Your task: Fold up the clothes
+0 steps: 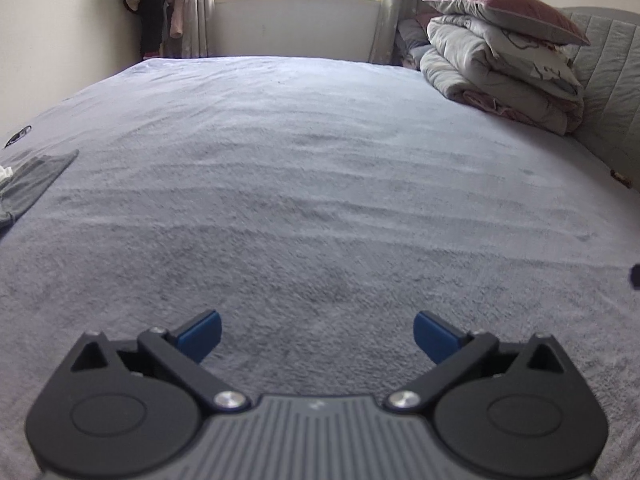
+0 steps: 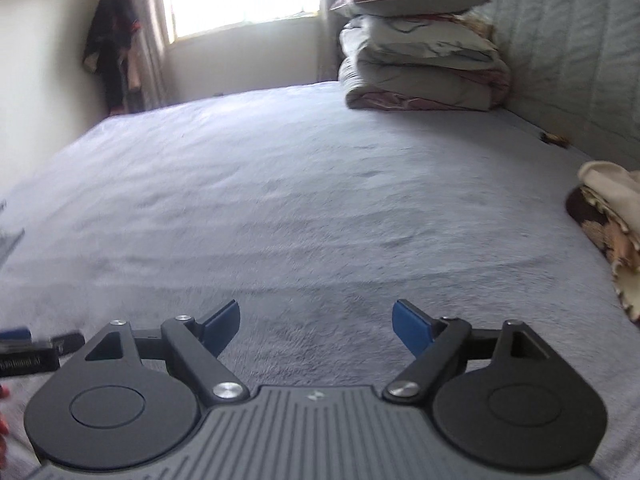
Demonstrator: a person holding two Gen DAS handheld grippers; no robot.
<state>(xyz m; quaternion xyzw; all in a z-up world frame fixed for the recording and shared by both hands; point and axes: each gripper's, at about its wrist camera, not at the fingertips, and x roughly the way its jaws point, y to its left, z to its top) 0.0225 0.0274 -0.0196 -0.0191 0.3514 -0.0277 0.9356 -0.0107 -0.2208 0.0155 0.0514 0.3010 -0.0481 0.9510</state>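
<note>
A: How many claws are showing?
B: Two; the left claw [image 1: 316, 334] and right claw [image 2: 316, 326] are gaping wide, gripping nothing, over the bed [image 1: 320, 168].
A: Clothes?
B: One grey garment [image 1: 30, 184] is lying at the bed's left edge, cut off; one floral pile [image 2: 612, 216] is sitting right, half out of frame.

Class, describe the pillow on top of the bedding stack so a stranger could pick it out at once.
Start at the grey padded headboard at the bed's far right corner, beside the window. Against it sits a stack of folded pale duvets. The pillow crowns that stack: dusky pink on top, grey underneath, the only pink-topped piece there.
</note>
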